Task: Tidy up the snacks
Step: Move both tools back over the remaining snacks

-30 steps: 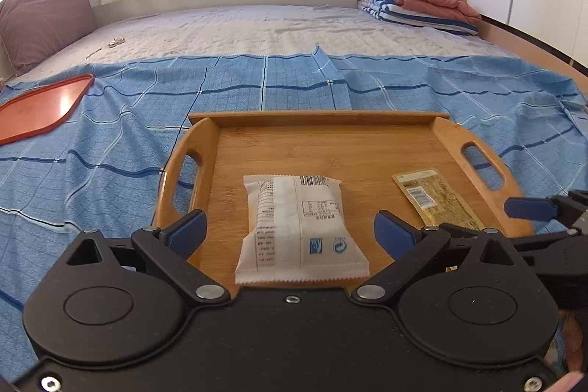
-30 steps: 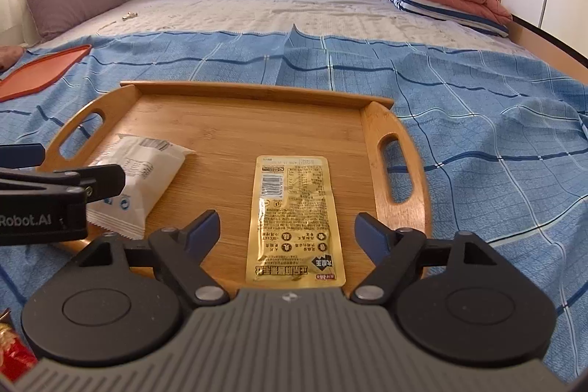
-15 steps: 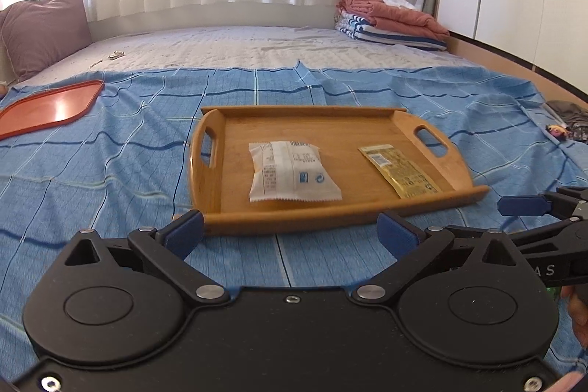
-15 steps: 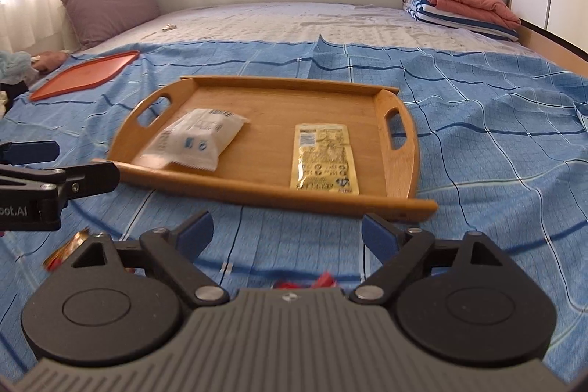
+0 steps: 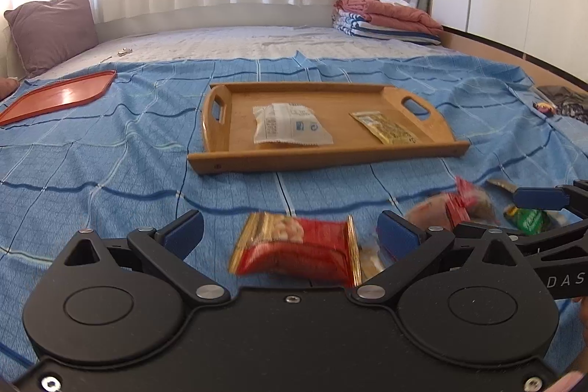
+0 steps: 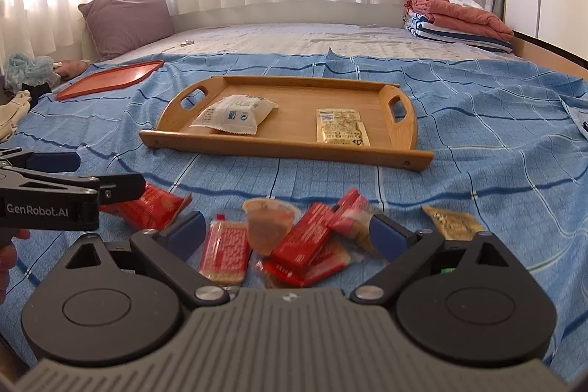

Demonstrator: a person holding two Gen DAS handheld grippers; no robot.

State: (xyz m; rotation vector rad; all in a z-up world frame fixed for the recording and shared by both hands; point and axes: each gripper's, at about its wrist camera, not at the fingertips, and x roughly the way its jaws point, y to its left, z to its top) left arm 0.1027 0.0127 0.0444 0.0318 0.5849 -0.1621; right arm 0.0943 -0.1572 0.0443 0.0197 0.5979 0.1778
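Note:
A wooden tray [image 5: 220, 164] [image 6: 415, 135] lies on the blue bedspread and holds a white packet [image 5: 290, 127] [image 6: 235, 114] and a gold sachet [image 5: 384, 127] [image 6: 340, 127]. My left gripper [image 5: 290, 237] stands open over a red nut packet [image 5: 297, 250], its pads apart from it. My right gripper [image 6: 288, 234] has its jaws opening above a heap of several snacks: red wrappers [image 6: 305, 245], a jelly cup [image 6: 270, 223] and a red-and-gold pack [image 6: 226, 250]. None is pinched. A gold packet [image 6: 452, 221] lies to the right.
An orange tray [image 5: 55, 96] [image 6: 110, 78] rests far left on the bed. A purple pillow [image 6: 126, 19] and folded blankets [image 5: 386, 17] sit by the curtained window. A green packet [image 5: 527, 221] lies beside the right gripper's finger. A person's hand shows at the left edge.
Both grippers have pulled back from the wooden tray toward the near side of the bed. The loose snack heap has come into view under them. The right jaws stand slightly wider.

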